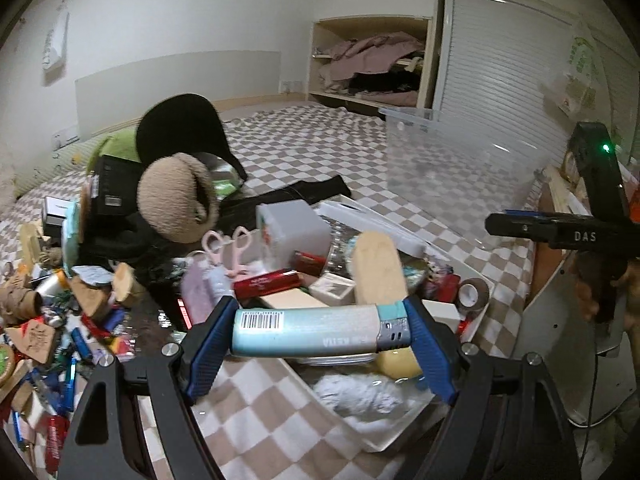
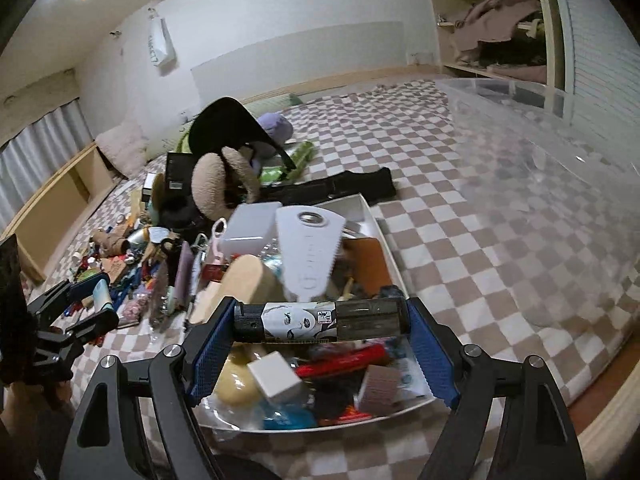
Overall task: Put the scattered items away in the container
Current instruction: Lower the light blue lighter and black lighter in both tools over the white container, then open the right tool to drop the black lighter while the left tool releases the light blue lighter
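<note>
My left gripper [image 1: 316, 334] is shut on a pale blue tube [image 1: 308, 330] with a barcode, held crosswise above the near edge of the white container [image 1: 384, 440]. My right gripper [image 2: 320, 322] is shut on a dark cylinder [image 2: 320, 320] with a face printed on its label, held over the same white container [image 2: 384, 236], which is full of mixed items. The left gripper also shows at the left of the right wrist view [image 2: 98, 308], still holding the tube. The right gripper shows at the right edge of the left wrist view [image 1: 560, 228].
Scattered small items [image 1: 60, 320] lie on the checkered blanket left of the container. A beige plush earmuff [image 1: 176, 200] and black cap [image 1: 184, 128] sit behind them. A clear plastic bin [image 1: 460, 160] stands at the right. A black bag [image 2: 340, 188] lies behind the container.
</note>
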{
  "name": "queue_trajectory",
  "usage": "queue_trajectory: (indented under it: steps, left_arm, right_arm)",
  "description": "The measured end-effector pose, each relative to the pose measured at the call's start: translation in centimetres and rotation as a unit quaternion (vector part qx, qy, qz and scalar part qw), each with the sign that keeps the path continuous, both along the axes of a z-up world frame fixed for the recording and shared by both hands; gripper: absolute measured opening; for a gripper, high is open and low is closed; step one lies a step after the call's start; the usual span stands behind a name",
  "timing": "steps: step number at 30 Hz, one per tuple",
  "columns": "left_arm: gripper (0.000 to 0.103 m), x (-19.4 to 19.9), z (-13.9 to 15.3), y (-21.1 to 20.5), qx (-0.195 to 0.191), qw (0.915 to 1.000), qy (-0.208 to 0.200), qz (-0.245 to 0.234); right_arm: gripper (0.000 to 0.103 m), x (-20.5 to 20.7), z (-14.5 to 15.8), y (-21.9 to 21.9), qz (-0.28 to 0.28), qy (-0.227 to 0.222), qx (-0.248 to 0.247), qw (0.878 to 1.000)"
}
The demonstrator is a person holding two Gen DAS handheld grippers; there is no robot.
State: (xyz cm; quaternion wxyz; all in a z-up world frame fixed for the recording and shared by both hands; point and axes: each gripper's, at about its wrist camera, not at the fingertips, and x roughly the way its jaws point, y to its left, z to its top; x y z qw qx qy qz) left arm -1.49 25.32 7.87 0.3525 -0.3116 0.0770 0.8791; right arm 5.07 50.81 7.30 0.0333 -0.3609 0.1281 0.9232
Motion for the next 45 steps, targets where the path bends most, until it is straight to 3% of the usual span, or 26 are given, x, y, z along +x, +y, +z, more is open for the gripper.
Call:
queue_trajectory:
  steps: [17, 29, 32, 45]
  left_arm:
    - [0.083, 0.8, -3.2, 3.7, 0.002, 0.9987, -0.037, -0.034]
    - [0.083, 0.4, -5.0, 4.4, -0.016, 0.9972, -0.052, -0.052]
    - [0.083, 0.2, -5.6, 4.4, -0.024, 0.9962, -0.058, -0.06]
    - [0.083, -1.5, -6.5, 5.4, -0.022, 0.9906, -0.096, -0.095]
  right_arm:
    - [0.083, -2.0, -5.2, -0.2, 0.037, -0.061, 0.017, 0.997]
    - [0.084, -2.8, -6.8, 0.0, 0.042, -0.064, 0.03, 0.997]
    - [0.096, -2.8, -7.0, 0.0, 0.039, -0.057, 0.034, 0.997]
    - [0.096, -2.7, -6.6, 1.3, 0.025, -0.042, 0.0, 0.999]
